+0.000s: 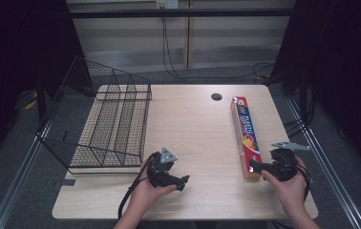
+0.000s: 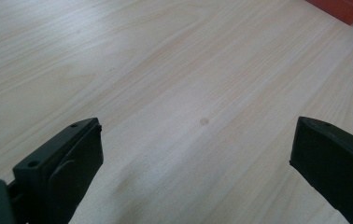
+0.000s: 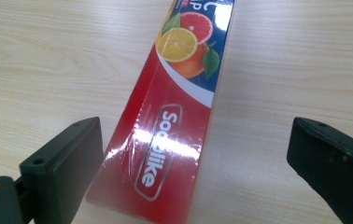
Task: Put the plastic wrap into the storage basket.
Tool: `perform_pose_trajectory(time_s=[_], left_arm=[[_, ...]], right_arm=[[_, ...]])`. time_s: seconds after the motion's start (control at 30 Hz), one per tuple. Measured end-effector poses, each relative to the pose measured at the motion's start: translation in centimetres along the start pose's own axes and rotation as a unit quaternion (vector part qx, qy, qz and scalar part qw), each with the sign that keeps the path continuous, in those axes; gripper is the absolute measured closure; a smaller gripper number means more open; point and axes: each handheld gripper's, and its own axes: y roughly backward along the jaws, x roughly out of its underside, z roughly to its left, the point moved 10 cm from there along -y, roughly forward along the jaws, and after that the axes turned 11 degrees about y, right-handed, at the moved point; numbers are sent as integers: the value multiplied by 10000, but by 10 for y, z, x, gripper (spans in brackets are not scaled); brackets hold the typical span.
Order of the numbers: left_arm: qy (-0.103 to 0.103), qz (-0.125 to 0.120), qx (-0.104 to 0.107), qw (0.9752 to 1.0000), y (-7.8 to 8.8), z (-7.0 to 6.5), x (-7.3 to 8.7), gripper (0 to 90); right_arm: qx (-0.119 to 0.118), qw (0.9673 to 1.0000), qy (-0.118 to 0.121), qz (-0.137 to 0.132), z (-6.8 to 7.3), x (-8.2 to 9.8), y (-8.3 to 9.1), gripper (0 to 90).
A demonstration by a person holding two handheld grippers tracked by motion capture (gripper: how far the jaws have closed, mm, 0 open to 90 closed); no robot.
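— Where does it stand, from what you can see?

— Barely begun, I'd say. The wire basket [image 1: 103, 125] sits well away from both sets of jaws, off beyond the left gripper [image 1: 184, 182], and I can make out nothing lying in it. If the box is meant to go there, that whole carry is left to do.

— And the box itself?

— The long red plastic wrap box [image 1: 246, 136] lies flat on the table [image 1: 193, 124]. Its near end reaches in between the jaws of the right gripper [image 1: 253, 166]. From that gripper's own camera the box [image 3: 165, 121] sits closer to the jaw at the picture's left, just beside it, with a clear stretch of table before the other jaw.

— So it's gripped?

— No. Those jaws stand wide apart around the box end, nothing pinched. The approach looks done; closing and lifting remain.

— And the other hand?

— Spread wide too, holding nothing, bare wood between the jaws. One red corner of the box [image 2: 347, 7] shows far ahead of them, well apart.
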Motion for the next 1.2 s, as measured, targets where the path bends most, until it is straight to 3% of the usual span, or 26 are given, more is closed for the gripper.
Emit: perform_pose_trajectory(time_s=[0.4, 0.8, 0.9, 1.13, 1.2], left_arm=[[8, 42, 58, 10000, -1, -2, 0, 23], [10, -1, 150, 9999, -5, -8, -3, 23], [-83, 127, 143, 9998, -4, -7, -2, 23], [-6, -2, 215, 9998, -6, -9, -5, 23], [-77, 41, 202, 9998, -5, -7, -5, 23]], right_arm=[[33, 9996, 93, 272, 3, -10, -15, 63], [149, 9982, -110, 565, 8, -30, -39, 87], [283, 9977, -65, 614, 7, -34, -42, 92], [405, 9960, -131, 786, 0, -41, -53, 114], [401, 9958, -141, 808, -1, -42, -55, 146]])
